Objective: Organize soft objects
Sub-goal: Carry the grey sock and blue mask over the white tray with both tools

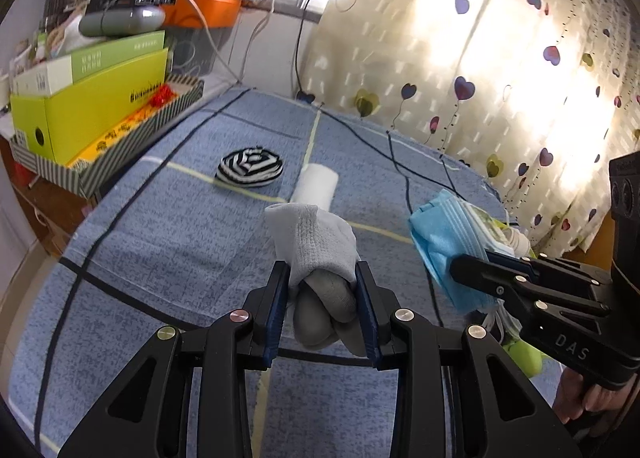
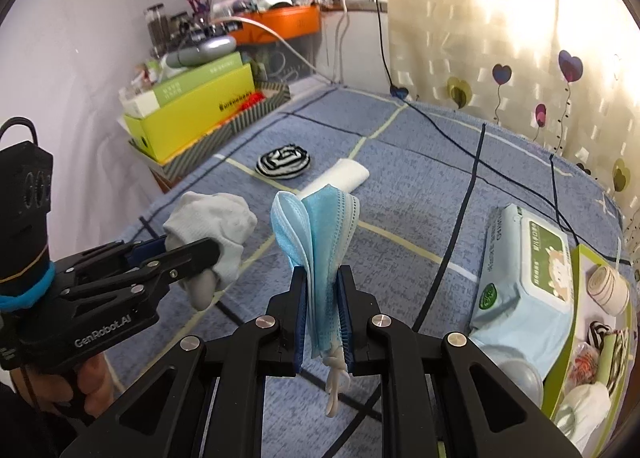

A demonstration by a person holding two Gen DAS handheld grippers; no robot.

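Grey knit filled our left tool (image 1: 322, 300): its blue pads were clamped on a balled sock (image 1: 316, 254), lifted clear of the blue checked cloth (image 1: 160, 250) that covered the surface below. We could not tell whether that surface was a bed or a worktop. Our right tool (image 2: 323, 312) was closed narrowly on a folded blue mask (image 2: 320, 234), which stood upright between the pads with its white ear loops (image 2: 335, 382) dangling beneath. Both tools hung side by side, near each other but apart.

Farther off on the cloth lay a striped sock ball (image 2: 285, 162) and, just beside it, a white roll (image 2: 344, 175). To the right sat a wipes pack (image 2: 520, 278), touching a green box (image 2: 576, 298) that held a bandage roll (image 2: 608, 290) and other soft things we could not make out. At the far left, a yellow box (image 1: 96, 113) rested in a striped tray (image 1: 120, 153). Heart-print curtains (image 1: 500, 77) hung behind.
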